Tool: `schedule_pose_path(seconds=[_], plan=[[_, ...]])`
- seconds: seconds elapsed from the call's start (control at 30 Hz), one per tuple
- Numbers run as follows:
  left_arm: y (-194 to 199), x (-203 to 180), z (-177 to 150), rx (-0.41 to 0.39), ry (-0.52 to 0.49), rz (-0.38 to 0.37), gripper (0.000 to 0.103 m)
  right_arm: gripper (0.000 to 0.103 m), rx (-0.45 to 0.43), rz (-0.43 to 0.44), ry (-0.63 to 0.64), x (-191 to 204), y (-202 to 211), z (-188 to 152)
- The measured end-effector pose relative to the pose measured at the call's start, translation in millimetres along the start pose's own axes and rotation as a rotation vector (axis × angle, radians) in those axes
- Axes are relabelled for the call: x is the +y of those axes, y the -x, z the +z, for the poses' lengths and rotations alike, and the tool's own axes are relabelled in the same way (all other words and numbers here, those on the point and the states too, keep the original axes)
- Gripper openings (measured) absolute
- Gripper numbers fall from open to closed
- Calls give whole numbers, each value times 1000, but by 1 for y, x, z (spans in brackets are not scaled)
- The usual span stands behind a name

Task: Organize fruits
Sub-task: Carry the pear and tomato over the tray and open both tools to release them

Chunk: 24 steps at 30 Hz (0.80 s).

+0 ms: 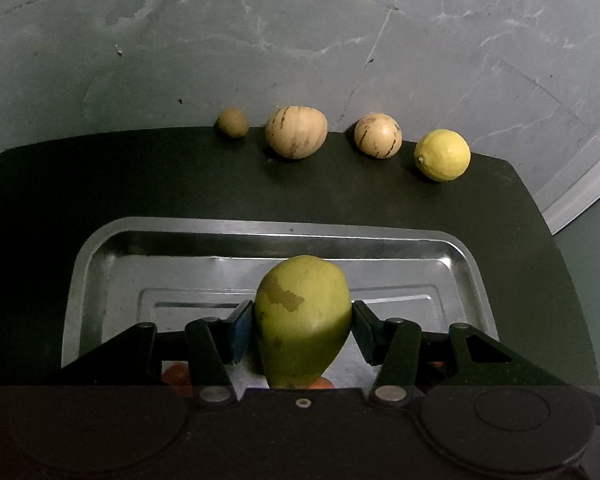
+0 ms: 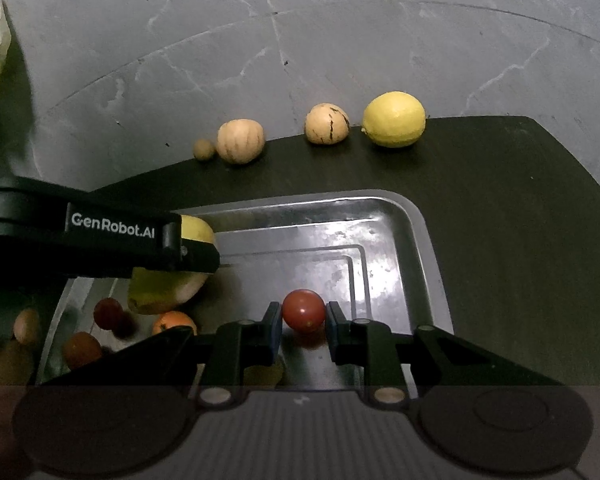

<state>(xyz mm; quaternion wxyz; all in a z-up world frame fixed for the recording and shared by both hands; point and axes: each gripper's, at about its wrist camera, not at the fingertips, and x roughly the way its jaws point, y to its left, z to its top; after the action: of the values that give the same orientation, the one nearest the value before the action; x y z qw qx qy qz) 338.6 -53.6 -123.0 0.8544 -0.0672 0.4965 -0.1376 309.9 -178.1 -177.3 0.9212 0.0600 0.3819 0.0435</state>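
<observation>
Dark tabletop (image 1: 100,184), steel tray (image 1: 466,276) lower centre. Left hand-held gripper (image 1: 300,322) clamps mango (image 1: 302,320) over tray: smooth, bruisable, held mid-body. Right hand-held gripper (image 2: 303,326) brackets tomato (image 2: 303,311); contact unclear.

We held our left gripper (image 1: 302,322) over the tray's near edge, fingers clamped on a green mango (image 1: 302,320). Our right gripper (image 2: 303,326) hung lower, its pads (image 2: 274,326) pinching a red tomato (image 2: 303,311).
</observation>
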Motion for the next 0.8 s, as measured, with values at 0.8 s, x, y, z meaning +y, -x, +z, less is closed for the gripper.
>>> schedule_pose_path(seconds=[0.8], plan=[[23,11,-9,-25,-48,-17,78,63,4,-33,-15,9,24,0]])
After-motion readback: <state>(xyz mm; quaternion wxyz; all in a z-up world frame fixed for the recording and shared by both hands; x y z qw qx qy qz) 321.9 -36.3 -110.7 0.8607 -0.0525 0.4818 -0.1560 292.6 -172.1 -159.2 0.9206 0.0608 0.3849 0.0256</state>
